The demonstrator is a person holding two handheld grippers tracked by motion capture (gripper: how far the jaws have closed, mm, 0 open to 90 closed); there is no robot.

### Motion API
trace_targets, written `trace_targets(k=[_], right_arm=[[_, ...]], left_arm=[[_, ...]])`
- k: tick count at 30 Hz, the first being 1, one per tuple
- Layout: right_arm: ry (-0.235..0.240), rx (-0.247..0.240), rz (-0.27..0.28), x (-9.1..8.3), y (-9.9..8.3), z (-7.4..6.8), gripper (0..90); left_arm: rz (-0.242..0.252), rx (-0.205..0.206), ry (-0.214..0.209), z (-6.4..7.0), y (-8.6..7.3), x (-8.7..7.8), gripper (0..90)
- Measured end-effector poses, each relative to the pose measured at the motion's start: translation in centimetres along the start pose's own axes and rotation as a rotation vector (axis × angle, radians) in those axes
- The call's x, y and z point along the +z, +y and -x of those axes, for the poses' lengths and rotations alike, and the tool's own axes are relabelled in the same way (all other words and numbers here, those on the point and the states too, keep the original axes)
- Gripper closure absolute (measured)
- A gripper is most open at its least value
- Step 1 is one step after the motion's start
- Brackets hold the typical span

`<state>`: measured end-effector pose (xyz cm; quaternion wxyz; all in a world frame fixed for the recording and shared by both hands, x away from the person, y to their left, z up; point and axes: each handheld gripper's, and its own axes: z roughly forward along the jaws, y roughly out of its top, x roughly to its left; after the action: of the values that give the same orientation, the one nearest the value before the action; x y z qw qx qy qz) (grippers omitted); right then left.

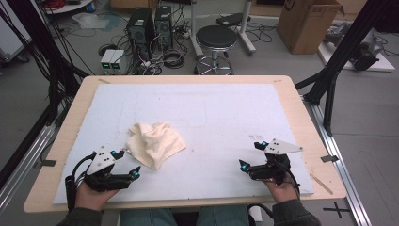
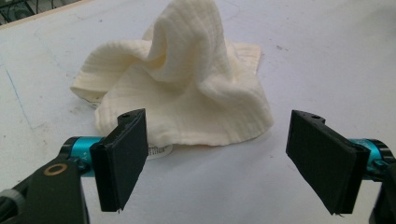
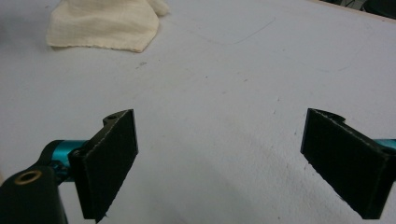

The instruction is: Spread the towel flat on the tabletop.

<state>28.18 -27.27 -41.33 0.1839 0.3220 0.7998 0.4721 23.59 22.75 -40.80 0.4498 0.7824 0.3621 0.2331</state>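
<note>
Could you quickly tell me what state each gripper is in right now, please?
Left gripper: open, holding nothing, jaws apart just short of the cream cloth.
Right gripper: open, holding nothing, over the bare white board.

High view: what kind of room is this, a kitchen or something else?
Not a kitchen: it looks like a lab or workshop. Behind the table stand computer towers amid tangled cables, with a round stool and a cardboard box on the bare floor. A crumpled cloth lies on the table.
</note>
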Motion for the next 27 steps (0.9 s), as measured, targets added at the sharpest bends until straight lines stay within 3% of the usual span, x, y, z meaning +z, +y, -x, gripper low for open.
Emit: trace_targets(k=[27], right_arm=[[-0.002, -0.002, 0.008, 0.27, 0.15, 0.05, 10.3]], left_arm=[[0.017, -0.006, 0.002, -0.38, -0.18, -0.3, 21.9]])
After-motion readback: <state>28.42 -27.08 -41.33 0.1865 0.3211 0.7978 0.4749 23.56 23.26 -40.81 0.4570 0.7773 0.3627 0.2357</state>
